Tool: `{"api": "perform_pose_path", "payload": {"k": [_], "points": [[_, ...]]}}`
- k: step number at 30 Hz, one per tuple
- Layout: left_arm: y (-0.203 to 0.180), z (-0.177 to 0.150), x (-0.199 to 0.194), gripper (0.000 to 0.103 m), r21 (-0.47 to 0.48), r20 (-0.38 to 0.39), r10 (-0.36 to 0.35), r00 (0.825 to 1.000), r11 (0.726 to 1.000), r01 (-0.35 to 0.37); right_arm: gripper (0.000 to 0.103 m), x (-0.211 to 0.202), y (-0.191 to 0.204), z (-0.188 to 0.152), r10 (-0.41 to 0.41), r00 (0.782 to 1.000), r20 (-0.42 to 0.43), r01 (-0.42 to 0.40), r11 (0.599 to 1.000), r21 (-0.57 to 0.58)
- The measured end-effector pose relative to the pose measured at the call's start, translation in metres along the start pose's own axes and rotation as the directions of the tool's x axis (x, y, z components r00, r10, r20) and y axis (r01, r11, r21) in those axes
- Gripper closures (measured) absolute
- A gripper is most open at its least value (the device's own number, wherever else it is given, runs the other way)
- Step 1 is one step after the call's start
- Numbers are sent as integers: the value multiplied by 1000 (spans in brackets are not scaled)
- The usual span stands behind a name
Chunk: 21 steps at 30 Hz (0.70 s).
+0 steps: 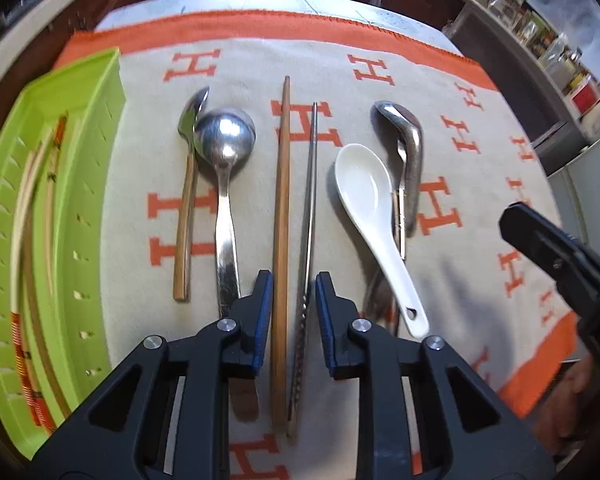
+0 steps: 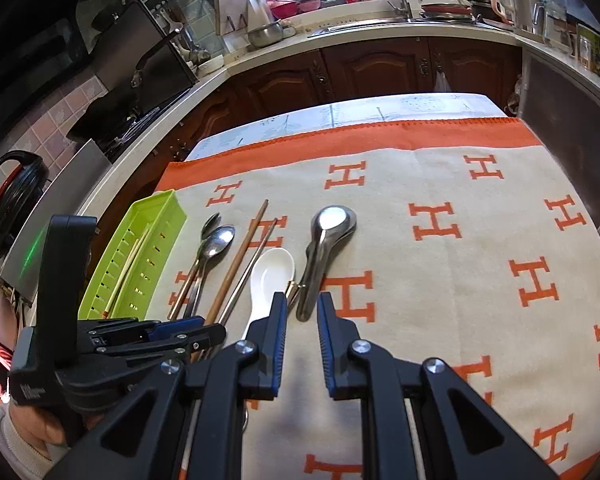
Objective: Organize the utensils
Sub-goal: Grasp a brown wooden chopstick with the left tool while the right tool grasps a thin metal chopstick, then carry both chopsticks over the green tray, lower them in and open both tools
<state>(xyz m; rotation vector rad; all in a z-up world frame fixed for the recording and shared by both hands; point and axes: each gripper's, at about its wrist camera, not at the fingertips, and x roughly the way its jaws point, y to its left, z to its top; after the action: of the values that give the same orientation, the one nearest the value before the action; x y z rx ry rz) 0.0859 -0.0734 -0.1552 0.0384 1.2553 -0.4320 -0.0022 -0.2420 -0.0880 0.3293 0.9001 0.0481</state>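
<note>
A wooden chopstick and a metal chopstick lie side by side on the cloth, their near ends between the fingers of my open left gripper. Left of them lie a wood-handled spoon and a steel round spoon. To the right rest a white ceramic spoon and a steel spoon over a small fork. The green tray at far left holds several chopsticks. My right gripper hovers open near the steel spoon handle and the white spoon, with nothing between its fingers.
An orange-bordered cream cloth with H marks covers the table. Behind it run dark wooden cabinets and a counter with a sink and bottles. A person's hand holds the left gripper; the cloth's right half is bare.
</note>
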Motion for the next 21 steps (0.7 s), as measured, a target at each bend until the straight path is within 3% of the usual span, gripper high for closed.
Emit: {"api": "perform_pose_path", "payload": {"k": [4, 9, 12, 15, 21], "points": [[21, -2, -3, 83, -102, -25, -110, 994, 989, 107, 88, 0, 6, -2, 4, 1000, -1, -4, 1000, -14], [33, -4, -3, 83, -166, -20, -168, 986, 973, 162, 88, 1, 11, -4, 5, 1000, -7, -6, 1000, -26], [34, -4, -2, 84, -171, -17, -161, 987, 973, 156, 88, 1, 12, -4, 2, 1000, -7, -2, 1000, -31], [33, -3, -2, 95, -164, -13, -108, 994, 981, 105, 88, 1, 13, -4, 2, 1000, -11, -2, 999, -36], [23, -1, -1, 96, -106, -2, -57, 998, 993, 57, 88, 4, 17, -5, -3, 1000, -18, 2, 999, -53]]}}
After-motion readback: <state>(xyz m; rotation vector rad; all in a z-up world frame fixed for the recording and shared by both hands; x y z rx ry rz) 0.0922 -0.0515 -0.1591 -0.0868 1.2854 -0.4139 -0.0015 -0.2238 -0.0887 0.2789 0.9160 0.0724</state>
